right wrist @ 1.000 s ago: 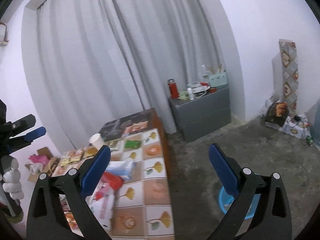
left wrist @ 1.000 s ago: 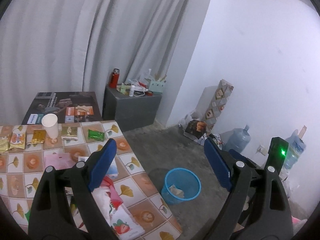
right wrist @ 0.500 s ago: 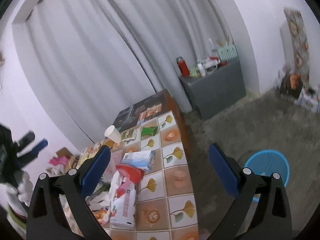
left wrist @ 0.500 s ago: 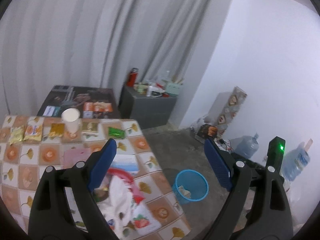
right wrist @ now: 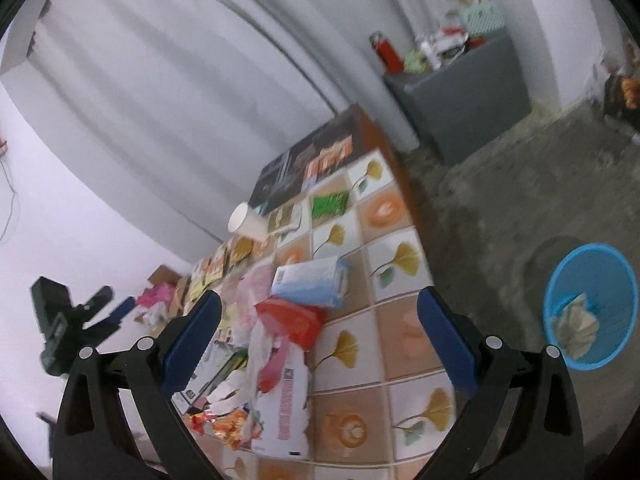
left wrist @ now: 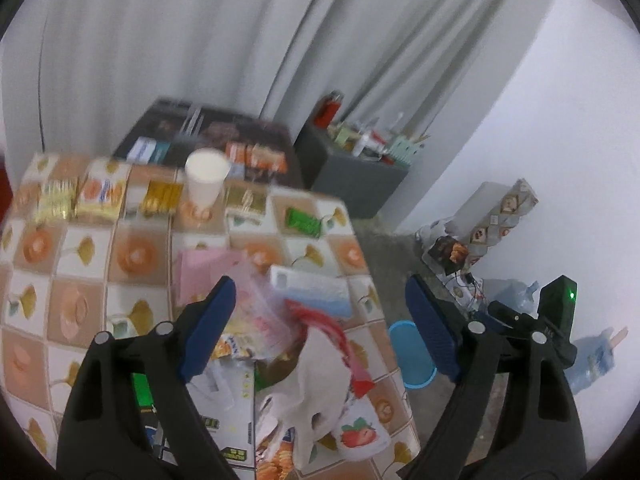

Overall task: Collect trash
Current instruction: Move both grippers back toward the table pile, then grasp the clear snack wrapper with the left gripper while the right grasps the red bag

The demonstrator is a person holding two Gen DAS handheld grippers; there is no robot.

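While viewed from the left wrist: left hand-held gripper (left wrist: pixel 316 320) wide, just narrowed slightly, empty, above trash pile (left wrist: pixel 304 360) on counter (left wrist: pixel 80 264). From the right wrist: right hand-held gripper (right wrist: pixel 316 336) wide, empty; blue bin (right wrist: pixel 592 304) on floor, well apart. Risk: crumpled wrappers slipping, dropping short of bin.

My left gripper (left wrist: pixel 320 320) is tilted downward, blue pads (left wrist: pixel 208 332) spread wide, jaws just eased in a touch, nothing pinched between them. My right gripper (right wrist: pixel 320 340) is angled down too and rolled to one side, pads (right wrist: pixel 448 340) wide apart, gripping nothing. In the right wrist view the left gripper shows at far left, blurred.
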